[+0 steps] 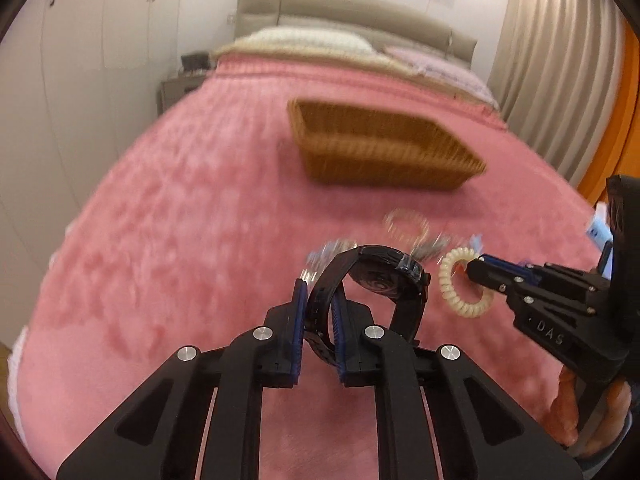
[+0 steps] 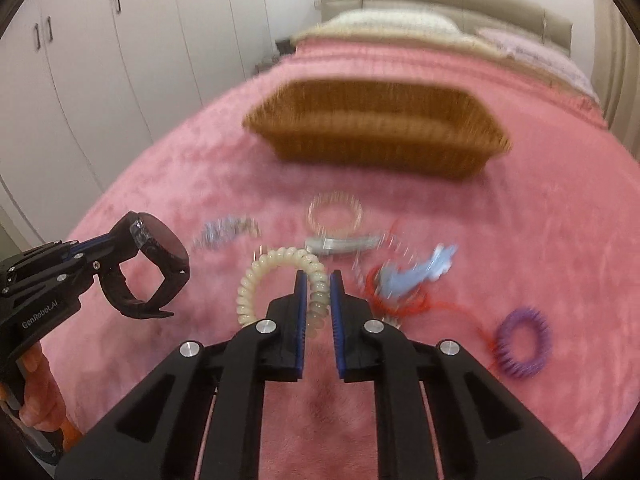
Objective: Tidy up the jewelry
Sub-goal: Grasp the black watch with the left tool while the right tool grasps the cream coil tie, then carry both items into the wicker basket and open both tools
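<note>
My left gripper (image 1: pixel 320 300) is shut on the strap of a black wristwatch (image 1: pixel 384 276) and holds it above the pink bedspread; the watch also shows at the left of the right wrist view (image 2: pixel 160 256). My right gripper (image 2: pixel 319 292) is shut on a cream spiral hair tie (image 2: pixel 276 276), which also shows in the left wrist view (image 1: pixel 460 280). A wicker basket (image 1: pixel 384 148) (image 2: pixel 376 136) stands farther back on the bed, beyond both grippers.
Loose items lie on the bedspread between grippers and basket: a beaded bracelet (image 2: pixel 335 213), a silver chain (image 2: pixel 224 232), a silver clip (image 2: pixel 340 244), a light blue clip (image 2: pixel 416 272) on red cord, a purple spiral tie (image 2: pixel 522 344). Pillows and wardrobes behind.
</note>
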Available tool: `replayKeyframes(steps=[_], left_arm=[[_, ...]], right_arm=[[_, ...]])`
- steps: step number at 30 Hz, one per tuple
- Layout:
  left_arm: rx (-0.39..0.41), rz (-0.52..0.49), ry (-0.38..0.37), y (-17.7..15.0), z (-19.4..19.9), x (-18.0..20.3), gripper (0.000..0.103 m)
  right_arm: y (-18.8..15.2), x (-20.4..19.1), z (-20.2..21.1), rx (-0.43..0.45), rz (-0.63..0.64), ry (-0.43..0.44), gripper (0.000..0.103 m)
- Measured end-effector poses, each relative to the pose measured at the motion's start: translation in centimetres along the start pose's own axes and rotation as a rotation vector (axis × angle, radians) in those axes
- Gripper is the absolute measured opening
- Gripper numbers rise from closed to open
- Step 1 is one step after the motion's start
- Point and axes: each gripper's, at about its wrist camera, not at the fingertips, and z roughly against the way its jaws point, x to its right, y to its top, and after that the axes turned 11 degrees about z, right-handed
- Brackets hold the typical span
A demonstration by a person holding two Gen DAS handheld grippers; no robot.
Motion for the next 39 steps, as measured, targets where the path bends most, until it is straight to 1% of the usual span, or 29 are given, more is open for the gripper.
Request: replayKeyframes(steps=[4,8,11,14,16,19,25,31,34,36,37,38,39], left_arm=[[0.060,0.004,-0.034,2.8,1.0,1.6,0.011],[0.125,0.002,-0.045,6.4,0.4,3.4,0.011],[0.152,0.016,-0.066,9.3,-1.1,4.5,0.011],[0.164,0.020,-0.079,12.0,-3.5,5.5,0.011],[0.161,0.018,-0.078,13.3,-5.5,6.1,0.011],[0.135,0.025,-0.069,14.5,-8.7,6.3,0.011],[0.063,0.017,-0.025,15.1,-14.4,6.5,0.011],[-0.002,0.007,-0.008,14.1,-17.1,6.0,0.011],[-0.028,0.008,0.000,13.8,-17.9,5.8,0.013],[-0.057,0.011,-0.006,13.6,-18.2,5.7,0.021],[-0.054,0.015,0.001,13.5,-18.1,5.5,0.025],[-0.044,0.013,-0.008,13.4,-17.6,5.3,0.034],[-0.036,0.012,-0.018,13.3,-17.2,5.2,0.039]], right_arm=[[2.4,1.0,2.5,0.097,0.008,-0.030,0.010],[6.0,3.2,3.5,0.182,0.000,-0.070,0.010],[8.6,5.2,2.8,0.221,-0.019,-0.093,0.010],[10.8,7.4,0.8,0.229,-0.055,-0.096,0.010],[11.9,8.5,-0.7,0.222,-0.071,-0.097,0.010],[13.3,10.3,-4.6,0.180,-0.105,-0.095,0.010],[13.8,12.5,-9.9,0.099,-0.155,-0.091,0.010],[12.7,13.3,-14.0,0.005,-0.178,-0.078,0.010],[12.1,13.5,-14.8,-0.016,-0.195,-0.065,0.010],[11.8,13.9,-14.7,-0.016,-0.228,-0.047,0.011],[11.7,14.1,-14.6,-0.014,-0.238,-0.036,0.013],[11.6,14.3,-14.3,-0.008,-0.244,-0.033,0.017],[11.6,14.3,-13.8,0.002,-0.246,-0.041,0.030]])
